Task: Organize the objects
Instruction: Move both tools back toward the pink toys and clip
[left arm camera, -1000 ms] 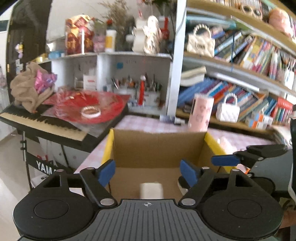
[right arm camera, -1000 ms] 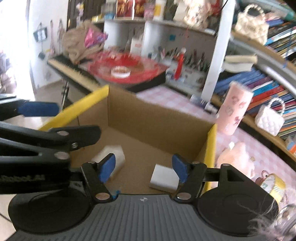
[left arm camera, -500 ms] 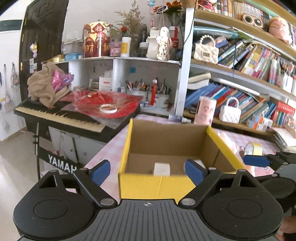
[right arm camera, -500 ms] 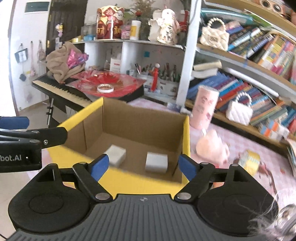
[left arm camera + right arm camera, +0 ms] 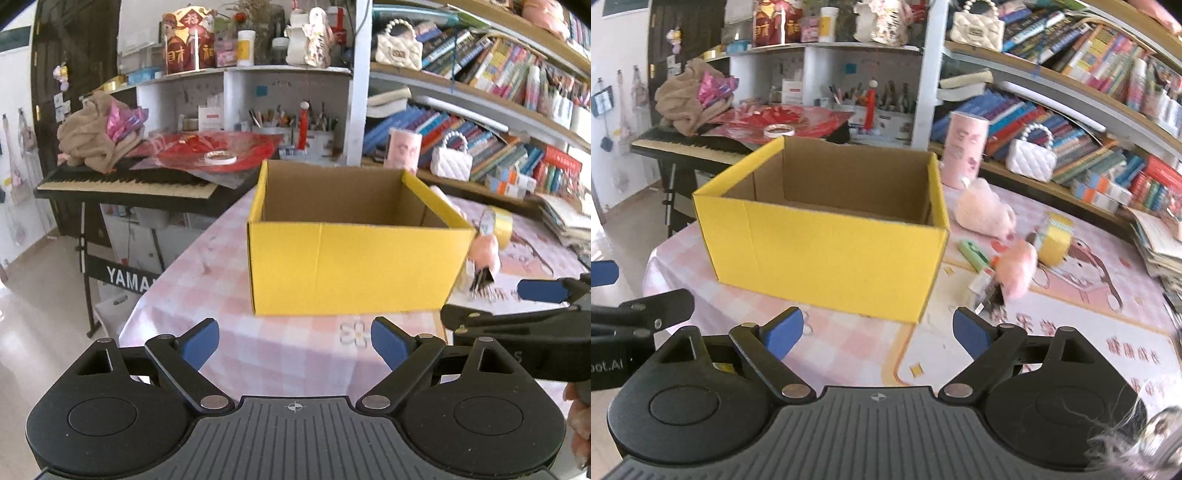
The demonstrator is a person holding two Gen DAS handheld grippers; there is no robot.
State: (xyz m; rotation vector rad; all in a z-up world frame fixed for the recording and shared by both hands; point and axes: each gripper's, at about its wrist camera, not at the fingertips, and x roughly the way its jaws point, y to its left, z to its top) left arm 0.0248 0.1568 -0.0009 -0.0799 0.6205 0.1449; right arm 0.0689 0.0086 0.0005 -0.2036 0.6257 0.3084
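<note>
We hold the left gripper (image 5: 294, 341) wide apart and the right gripper (image 5: 877, 332) opening, both empty, short of the yellow box (image 5: 351, 266) on the table (image 5: 207, 273).

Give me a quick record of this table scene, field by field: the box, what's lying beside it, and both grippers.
box: yellow cardboard box, top open, upright on the checked tablecloth
right of box: pink plush toy, yellow tape roll, green clip
behind box: pink cylinder
left gripper: jaws opening, nothing between them, short of the box
right gripper: jaws opening, nothing between them
</note>
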